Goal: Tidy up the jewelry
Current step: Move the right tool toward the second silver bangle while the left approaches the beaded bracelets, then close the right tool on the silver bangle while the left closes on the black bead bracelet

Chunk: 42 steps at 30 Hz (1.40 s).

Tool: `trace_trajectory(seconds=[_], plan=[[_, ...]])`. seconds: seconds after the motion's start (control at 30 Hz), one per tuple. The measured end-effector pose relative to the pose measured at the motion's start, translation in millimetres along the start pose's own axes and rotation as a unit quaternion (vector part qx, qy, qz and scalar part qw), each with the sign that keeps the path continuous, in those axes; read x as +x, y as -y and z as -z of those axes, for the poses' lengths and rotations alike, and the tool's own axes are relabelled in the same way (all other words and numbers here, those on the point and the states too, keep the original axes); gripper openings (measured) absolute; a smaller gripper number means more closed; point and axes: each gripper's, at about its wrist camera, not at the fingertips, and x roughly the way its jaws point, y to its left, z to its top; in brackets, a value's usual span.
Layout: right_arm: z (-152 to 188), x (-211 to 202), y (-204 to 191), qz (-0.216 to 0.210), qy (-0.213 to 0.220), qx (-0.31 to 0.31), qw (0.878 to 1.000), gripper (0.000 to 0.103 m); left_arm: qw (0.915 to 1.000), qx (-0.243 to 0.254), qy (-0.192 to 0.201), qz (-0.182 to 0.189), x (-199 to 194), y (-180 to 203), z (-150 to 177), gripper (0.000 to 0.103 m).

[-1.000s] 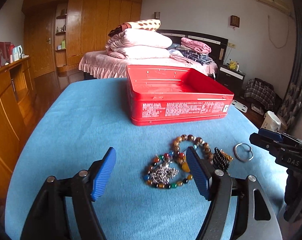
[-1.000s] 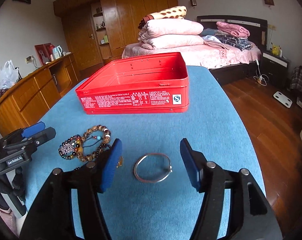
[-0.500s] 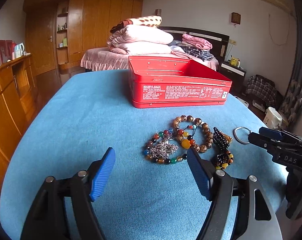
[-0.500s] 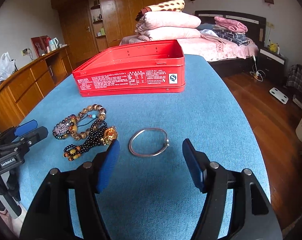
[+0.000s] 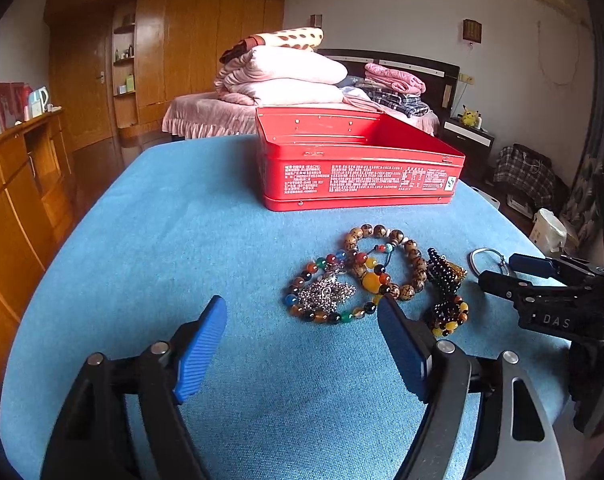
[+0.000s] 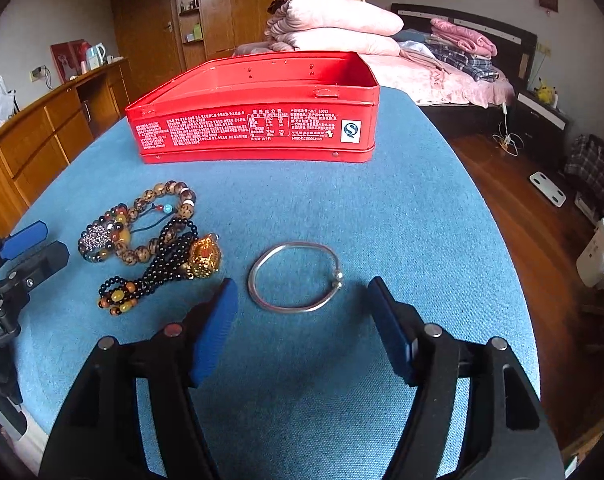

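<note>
An open red tin box stands at the back of the blue table. In front of it lie a brown wooden bead bracelet, a multicolour bead bracelet with a silver chain piece, a black bead string with a gold charm, and a silver bangle. My left gripper is open and empty, just short of the bead pile. My right gripper is open and empty, its fingers either side of the bangle's near edge.
The blue cloth-covered table drops off at its right edge to a wooden floor. A wooden cabinet stands to the left. A bed with folded blankets is behind the table.
Both grippers have drawn back and tilted, so the box and jewellery sit a little farther ahead. The jewellery has not moved. Both grippers stay open.
</note>
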Motion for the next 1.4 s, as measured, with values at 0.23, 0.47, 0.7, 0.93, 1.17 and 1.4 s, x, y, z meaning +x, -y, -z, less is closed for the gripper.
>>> trace_trajectory(seconds=[0.23,0.47,0.7,0.93,1.17,1.4], plan=[[-1,2,-3,0.005,-0.002,-0.008,1.000,0.054,0.9998,-0.012,-0.002,0.013,1,5,1,0.077],[2,-3,5,0.002,0.005,-0.005,1.000,0.048,0.9989,-0.006,-0.002,0.046,0,27,4,0.077],[7,-12,34,0.004,0.010,0.033,0.999,0.048,0.9963,0.021,-0.008,0.082,7,68,1,0.076],[10,-15,41,-0.002,0.009,0.044,0.999,0.048,0.9948,0.025,-0.022,0.096,23,86,-5,0.059],[11,-16,45,-0.008,0.010,0.048,0.999,0.048,0.9914,0.012,-0.045,0.122,36,89,-4,0.026],[11,-14,44,-0.005,0.008,0.045,0.999,0.048,0.9885,0.000,-0.056,0.140,35,88,-3,0.026]])
